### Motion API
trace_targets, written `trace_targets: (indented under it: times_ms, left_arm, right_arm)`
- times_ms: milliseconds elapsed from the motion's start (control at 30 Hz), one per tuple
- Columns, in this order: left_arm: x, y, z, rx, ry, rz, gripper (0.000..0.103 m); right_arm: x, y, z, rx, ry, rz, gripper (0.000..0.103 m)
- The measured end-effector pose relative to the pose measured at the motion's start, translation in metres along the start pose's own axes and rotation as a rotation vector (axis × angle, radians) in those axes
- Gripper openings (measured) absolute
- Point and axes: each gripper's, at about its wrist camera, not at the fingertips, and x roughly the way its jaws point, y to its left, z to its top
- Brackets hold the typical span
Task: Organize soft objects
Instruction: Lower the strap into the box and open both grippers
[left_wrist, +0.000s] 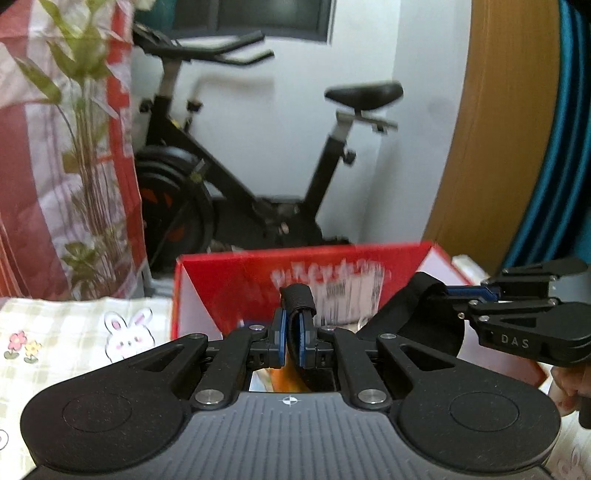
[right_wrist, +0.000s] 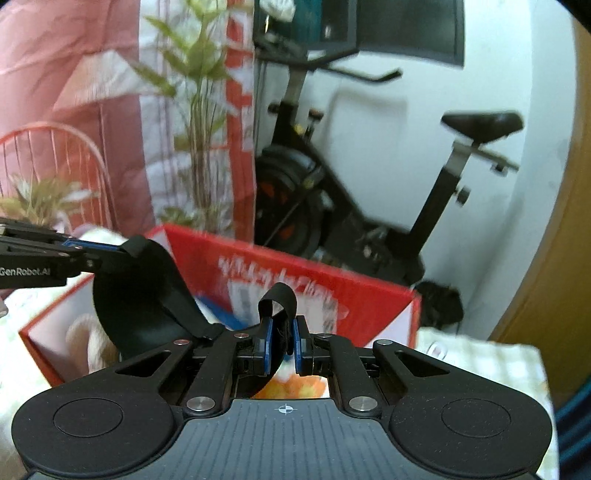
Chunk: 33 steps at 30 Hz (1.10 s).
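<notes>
Both grippers, left (left_wrist: 294, 341) and right (right_wrist: 283, 347), clamp one black sock (left_wrist: 413, 317) stretched left-right between them; red box (left_wrist: 236, 280) lies just beyond.

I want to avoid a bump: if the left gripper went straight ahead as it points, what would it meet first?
Probably the red box: the left gripper, shut on the black strap, points at its far wall. Depth is unclear.

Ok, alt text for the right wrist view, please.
The right tool is shut on one end of a black fabric strap, while the left tool grips its other end above an open red box. An exercise bike stands behind.
</notes>
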Motion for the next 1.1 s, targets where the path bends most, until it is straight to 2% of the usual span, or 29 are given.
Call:
trace_targets:
  times_ms: [133, 367, 467, 500, 533, 567, 600, 633, 667, 767, 833, 933, 1100]
  left_arm:
    - [0.007, 0.002, -0.007, -0.001, 0.042, -0.008, 0.008]
    - [0.007, 0.002, -0.006, 0.018, 0.054, -0.003, 0.008]
    - [0.005, 0.001, -0.002, 0.028, 0.052, 0.018, 0.011]
    - [0.003, 0.002, -0.002, 0.029, 0.051, 0.024, 0.014]
    - [0.001, 0.002, -0.001, 0.028, 0.049, 0.025, 0.025]
    - [-0.003, 0.003, 0.000, 0.026, 0.044, 0.020, 0.045]
    - [-0.006, 0.004, 0.000, 0.022, 0.040, 0.020, 0.056]
    - [-0.010, 0.003, 0.001, 0.020, 0.031, 0.024, 0.071]
    - [-0.015, 0.003, 0.002, 0.020, 0.021, 0.031, 0.079]
    - [-0.028, 0.002, 0.004, 0.012, 0.003, 0.039, 0.095]
    - [-0.038, 0.002, 0.005, -0.005, -0.005, 0.044, 0.099]
    - [-0.052, 0.003, 0.004, -0.030, -0.012, 0.048, 0.103]
    - [-0.077, 0.005, 0.000, -0.045, -0.026, 0.060, 0.103]
  right_arm:
    - [0.011, 0.005, -0.007, -0.003, 0.052, 0.010, 0.010]
    - [0.015, 0.004, -0.013, 0.016, 0.081, 0.003, 0.010]
    - [0.009, 0.003, -0.015, 0.022, 0.075, -0.027, 0.017]
    - [0.008, 0.001, -0.015, 0.021, 0.071, -0.037, 0.023]
    - [0.005, 0.000, -0.015, 0.021, 0.064, -0.051, 0.027]
    - [0.001, 0.000, -0.015, 0.022, 0.057, -0.059, 0.029]
    - [-0.002, -0.001, -0.014, 0.023, 0.052, -0.066, 0.038]
    - [-0.006, -0.001, -0.013, 0.025, 0.044, -0.077, 0.049]
    - [-0.011, -0.001, -0.013, 0.026, 0.034, -0.084, 0.053]
    - [-0.023, -0.002, -0.013, 0.032, 0.015, -0.090, 0.065]
    - [-0.034, 0.000, -0.013, 0.044, -0.002, -0.094, 0.082]
    - [-0.048, 0.003, -0.013, 0.069, -0.032, -0.088, 0.100]
    - [-0.072, 0.011, -0.015, 0.090, -0.068, -0.089, 0.102]
